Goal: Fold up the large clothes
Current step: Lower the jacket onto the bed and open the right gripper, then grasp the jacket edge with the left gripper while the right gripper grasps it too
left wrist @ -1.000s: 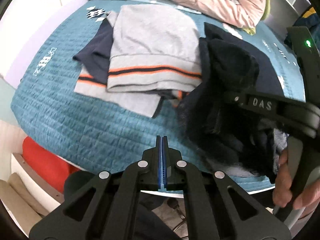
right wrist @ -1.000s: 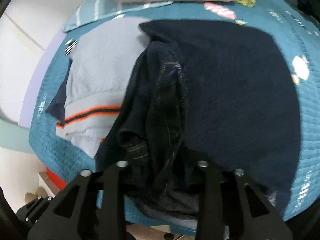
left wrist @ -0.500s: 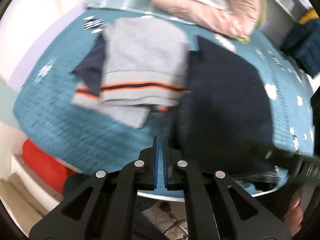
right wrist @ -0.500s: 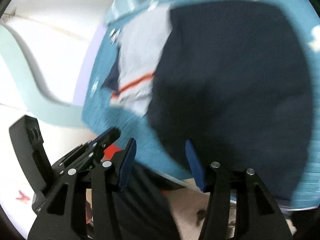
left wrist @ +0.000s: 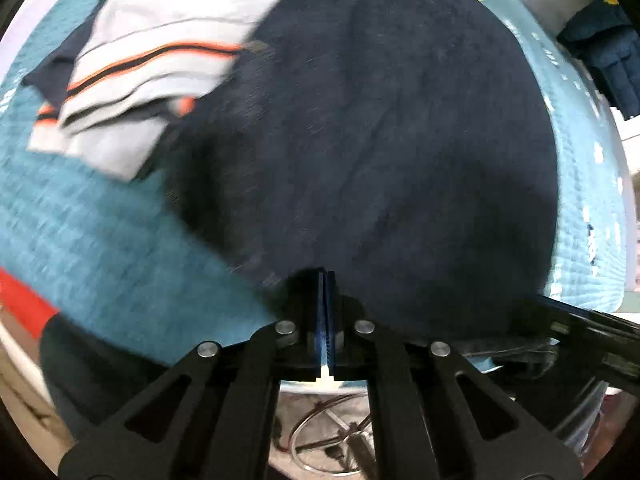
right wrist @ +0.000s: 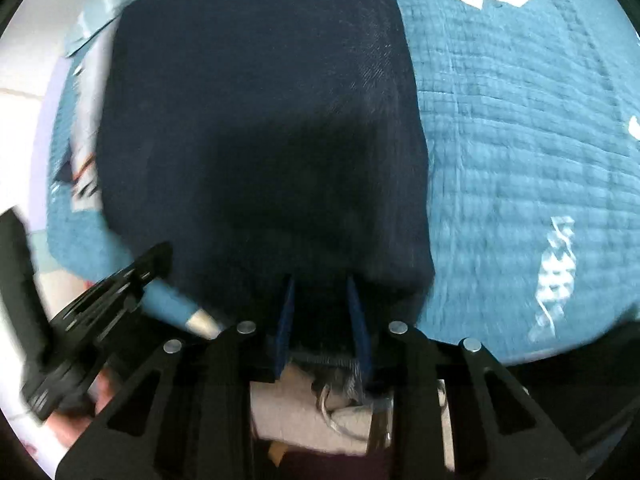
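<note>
Dark garment (left wrist: 380, 152): navy piece spread flat on the teal quilt (left wrist: 100, 248), near edge hanging right at the bed's front.
Left claw (left wrist: 324, 280): blue pads pressed together with nothing between them, tips sitting just at the garment's near hem.
Right claw (right wrist: 320, 288): fingers spread a bit, the garment's near edge sits between them, can't really tell if they pinch it.
Neighbour: grey shirt with orange stripes (left wrist: 160, 60) lies just left of the dark one, edges touching.
</note>
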`<state>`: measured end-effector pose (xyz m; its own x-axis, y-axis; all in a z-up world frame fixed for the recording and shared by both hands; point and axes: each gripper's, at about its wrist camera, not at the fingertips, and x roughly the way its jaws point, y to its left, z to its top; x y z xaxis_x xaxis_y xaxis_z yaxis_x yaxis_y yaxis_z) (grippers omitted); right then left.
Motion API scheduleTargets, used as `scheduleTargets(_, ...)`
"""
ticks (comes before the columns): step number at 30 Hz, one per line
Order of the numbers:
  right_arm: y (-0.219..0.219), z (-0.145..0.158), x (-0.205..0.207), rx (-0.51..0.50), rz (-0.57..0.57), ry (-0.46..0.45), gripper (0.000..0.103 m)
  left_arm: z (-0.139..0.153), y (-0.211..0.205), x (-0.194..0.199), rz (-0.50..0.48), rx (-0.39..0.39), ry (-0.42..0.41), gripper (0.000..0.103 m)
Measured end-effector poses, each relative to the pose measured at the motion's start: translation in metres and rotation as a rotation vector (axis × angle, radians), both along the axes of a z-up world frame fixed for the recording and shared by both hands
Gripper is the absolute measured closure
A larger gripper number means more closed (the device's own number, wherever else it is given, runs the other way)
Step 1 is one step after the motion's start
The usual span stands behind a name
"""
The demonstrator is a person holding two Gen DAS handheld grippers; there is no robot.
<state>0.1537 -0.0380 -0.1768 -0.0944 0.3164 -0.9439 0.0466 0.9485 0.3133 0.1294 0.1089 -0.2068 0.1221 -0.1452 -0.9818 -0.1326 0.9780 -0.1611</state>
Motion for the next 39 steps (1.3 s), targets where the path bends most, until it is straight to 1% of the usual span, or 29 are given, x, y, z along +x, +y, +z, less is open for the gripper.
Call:
scheduleTargets(2,0.000,-0.003,-0.007,-0.011,0.013,0.007,0.078,-0.008,0.003,-0.002,0.006,-0.019,0.002,0.100)
scheduleTargets(3,0.000,-0.014,-0.007,-0.022,0.003,0.013,0.078,-0.013,0.004,0.000,0.014,-0.029,0.001,0.100)
scheduleTargets(5,-0.002,-0.049,-0.001,-0.054,-0.042,0.046,0.080,-0.018,0.002,0.004,0.029,-0.029,0.008,0.100)
scheduleTargets(7,-0.008,-0.053,0.007,-0.057,-0.068,0.078,0.080,-0.019,-0.004,0.009,0.008,-0.001,0.015,0.100)
scheduleTargets(8,-0.007,-0.048,0.009,-0.057,-0.073,0.092,0.080,-0.016,-0.008,0.010,-0.009,0.017,0.016,0.100)
scheduleTargets(9,-0.008,-0.038,0.008,-0.053,-0.074,0.086,0.080,-0.013,-0.011,0.010,-0.020,0.030,0.018,0.100)
scheduleTargets(11,-0.009,-0.014,0.002,-0.019,-0.068,0.039,0.077,0.003,-0.015,0.007,-0.034,0.029,0.007,0.100)
scheduleTargets(13,-0.015,0.014,0.005,0.031,-0.073,-0.026,0.078,0.024,-0.019,0.006,-0.062,-0.007,-0.044,0.100)
scheduleTargets(15,-0.022,0.033,0.016,0.033,-0.082,-0.087,0.077,0.046,-0.024,0.016,-0.089,-0.034,-0.090,0.099)
scheduleTargets(16,-0.025,0.041,0.031,0.026,-0.082,-0.122,0.077,0.054,-0.025,0.023,-0.097,-0.029,-0.114,0.099)
scheduleTargets(17,-0.030,0.042,0.045,0.013,-0.087,-0.130,0.077,0.064,-0.026,0.036,-0.102,-0.010,-0.156,0.099)
scheduleTargets(18,-0.034,0.039,0.056,0.001,-0.098,-0.130,0.077,0.069,-0.025,0.051,-0.096,0.013,-0.185,0.099)
scheduleTargets(19,-0.039,0.035,0.072,-0.004,-0.106,-0.136,0.077,0.070,-0.026,0.063,-0.079,0.023,-0.190,0.099)
scheduleTargets(20,-0.043,0.030,0.083,-0.016,-0.106,-0.143,0.077,0.064,-0.021,0.081,-0.051,0.007,-0.171,0.100)
scheduleTargets(21,-0.045,0.019,0.097,-0.035,-0.111,-0.137,0.077,0.050,-0.015,0.098,-0.015,-0.018,-0.130,0.100)
scheduleTargets(23,-0.042,-0.022,0.122,-0.085,-0.124,-0.085,0.078,0.022,-0.004,0.126,0.038,0.008,-0.061,0.101)
scheduleTargets(24,-0.042,-0.043,0.132,-0.111,-0.129,-0.035,0.078,0.003,-0.003,0.136,0.037,-0.010,-0.024,0.101)
scheduleTargets(25,-0.045,-0.053,0.138,-0.122,-0.142,-0.003,0.078,-0.014,0.000,0.144,0.049,-0.059,0.012,0.101)
scheduleTargets(26,-0.045,-0.051,0.140,-0.123,-0.135,0.007,0.078,-0.016,0.004,0.147,0.077,-0.083,0.018,0.100)
scheduleTargets(28,-0.044,-0.036,0.143,-0.126,-0.082,-0.003,0.077,-0.003,0.002,0.147,0.080,-0.072,0.023,0.101)
scheduleTargets(29,-0.047,-0.027,0.144,-0.116,-0.080,-0.020,0.079,0.006,-0.002,0.146,0.057,-0.035,0.000,0.101)
scheduleTargets(30,-0.051,-0.015,0.146,-0.102,-0.087,-0.048,0.079,0.022,-0.010,0.146,0.010,0.015,-0.048,0.101)
scheduleTargets(31,-0.054,-0.005,0.149,-0.090,-0.090,-0.079,0.079,0.030,-0.012,0.148,-0.014,0.027,-0.075,0.101)
scheduleTargets(32,-0.056,0.010,0.158,-0.077,-0.090,-0.130,0.079,0.043,-0.018,0.153,-0.034,0.017,-0.104,0.101)
scheduleTargets(34,-0.057,0.018,0.177,-0.060,-0.083,-0.153,0.079,0.059,-0.026,0.173,-0.060,-0.010,-0.144,0.101)
scheduleTargets(35,-0.056,0.013,0.190,-0.069,-0.079,-0.143,0.079,0.064,-0.030,0.182,-0.067,-0.004,-0.161,0.101)
scheduleTargets(36,-0.055,0.007,0.203,-0.085,-0.077,-0.123,0.079,0.062,-0.035,0.202,-0.064,0.017,-0.161,0.101)
scheduleTargets(37,-0.050,-0.009,0.218,-0.103,-0.065,-0.093,0.080,0.055,-0.034,0.213,-0.064,0.015,-0.144,0.101)
scheduleTargets(39,-0.043,-0.045,0.226,-0.130,-0.050,-0.041,0.081,0.023,-0.028,0.242,-0.038,0.036,-0.074,0.101)
